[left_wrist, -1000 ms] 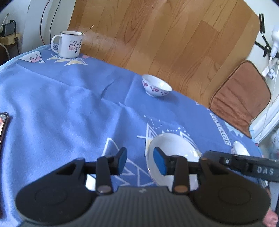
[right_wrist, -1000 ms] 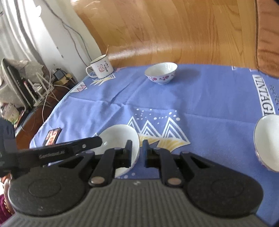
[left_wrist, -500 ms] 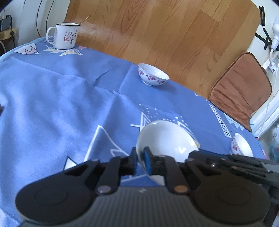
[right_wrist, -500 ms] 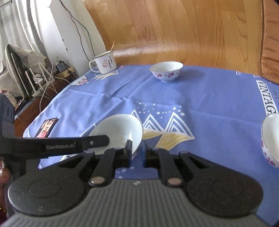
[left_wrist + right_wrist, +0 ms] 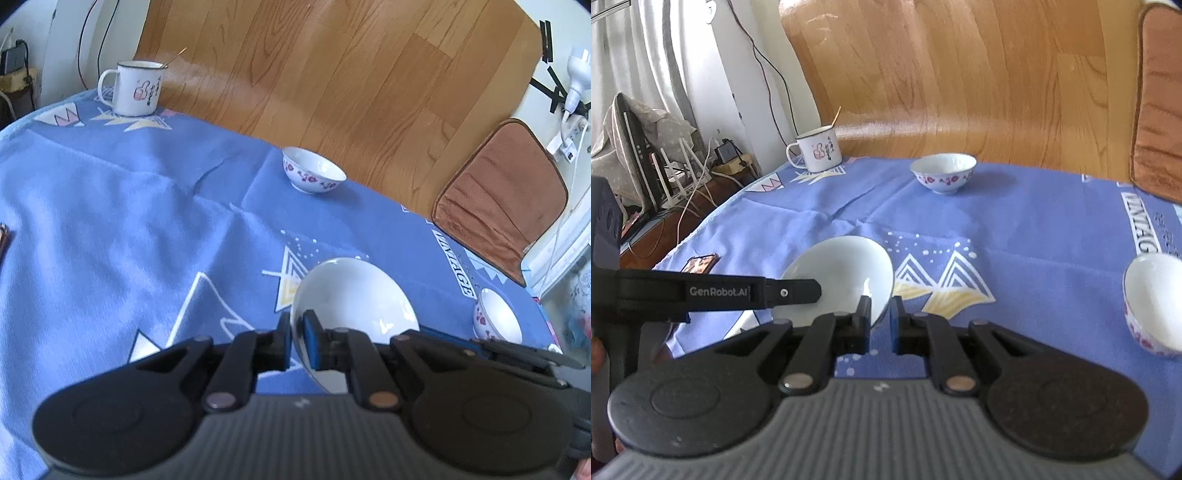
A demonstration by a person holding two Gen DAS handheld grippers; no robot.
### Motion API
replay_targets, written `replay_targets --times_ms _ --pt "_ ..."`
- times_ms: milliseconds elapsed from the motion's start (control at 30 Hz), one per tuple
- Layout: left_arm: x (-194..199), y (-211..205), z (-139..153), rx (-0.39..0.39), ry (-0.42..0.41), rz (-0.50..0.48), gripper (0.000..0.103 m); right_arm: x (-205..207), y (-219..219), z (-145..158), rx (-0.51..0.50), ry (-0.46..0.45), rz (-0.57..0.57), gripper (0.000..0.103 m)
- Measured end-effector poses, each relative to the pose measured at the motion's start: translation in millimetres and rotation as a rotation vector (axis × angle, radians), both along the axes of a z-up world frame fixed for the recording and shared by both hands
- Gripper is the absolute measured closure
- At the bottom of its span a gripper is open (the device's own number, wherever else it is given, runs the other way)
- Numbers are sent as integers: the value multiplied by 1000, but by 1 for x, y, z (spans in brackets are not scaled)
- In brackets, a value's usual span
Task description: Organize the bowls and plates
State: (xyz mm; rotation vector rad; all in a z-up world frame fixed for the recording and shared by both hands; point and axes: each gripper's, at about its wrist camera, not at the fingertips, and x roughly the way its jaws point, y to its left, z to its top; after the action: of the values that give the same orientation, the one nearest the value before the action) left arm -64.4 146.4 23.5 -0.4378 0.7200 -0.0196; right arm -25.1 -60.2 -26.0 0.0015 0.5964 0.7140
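A plain white plate [image 5: 354, 295] is held tilted above the blue tablecloth by both grippers. My left gripper [image 5: 297, 341] is shut on its left rim. My right gripper [image 5: 879, 321] is shut on its right rim; the plate also shows in the right wrist view [image 5: 838, 277]. A flowered bowl [image 5: 312, 173] stands at the far edge of the table, also in the right wrist view [image 5: 943, 171]. A second flowered bowl [image 5: 496, 319] sits at the right, seen in the right wrist view [image 5: 1154, 299].
An enamel mug [image 5: 135, 86] with a spoon stands at the far left corner, also in the right wrist view [image 5: 816, 149]. A phone [image 5: 700, 263] lies near the left table edge. A brown cushion [image 5: 502, 192] lies on the wooden floor beyond the table.
My left gripper closed from open onto the plate's rim. The plate has come up off the cloth and tilted, held between both grippers.
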Motion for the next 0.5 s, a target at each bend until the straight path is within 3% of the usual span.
replay_targets --times_ms 267,500 --pt "6 -17 11 33 -11 -29 95 -6 -11 3 22 -14 -27 90" --pt "49 -84 36 51 -82 -201 95 -13 -70 21 77 -97 -185 90"
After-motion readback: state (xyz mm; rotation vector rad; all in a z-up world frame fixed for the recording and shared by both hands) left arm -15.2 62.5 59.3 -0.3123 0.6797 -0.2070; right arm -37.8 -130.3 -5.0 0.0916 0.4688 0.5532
